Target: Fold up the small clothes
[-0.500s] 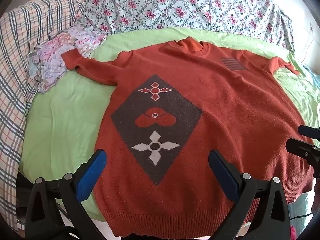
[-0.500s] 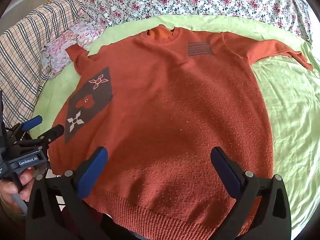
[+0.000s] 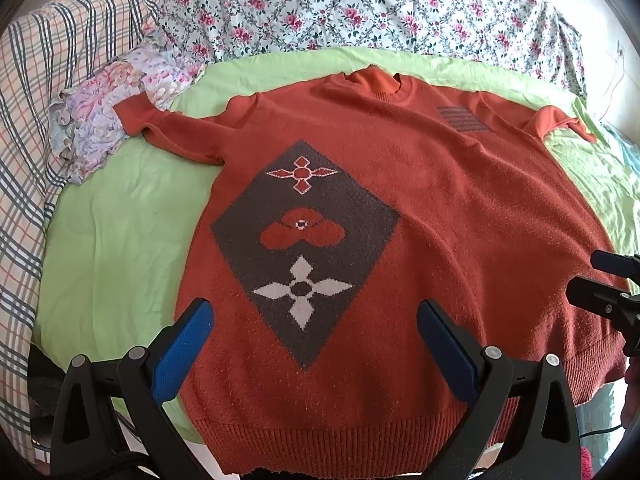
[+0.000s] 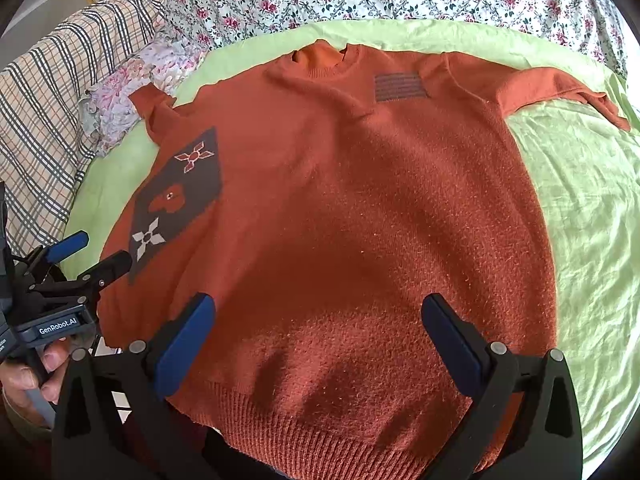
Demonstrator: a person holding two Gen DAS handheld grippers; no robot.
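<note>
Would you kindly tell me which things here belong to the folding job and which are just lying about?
For the job:
- orange sweater, spread flat
- green sheet under it
- left gripper, open
- right gripper, open

Lying about:
- floral quilt
- plaid blanket
- small floral cloth

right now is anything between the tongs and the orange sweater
Nothing visible. The orange sweater lies spread flat on the green sheet, uncovered. Both the left tongs and right tongs hang open above its lower part, with only air between.
</note>
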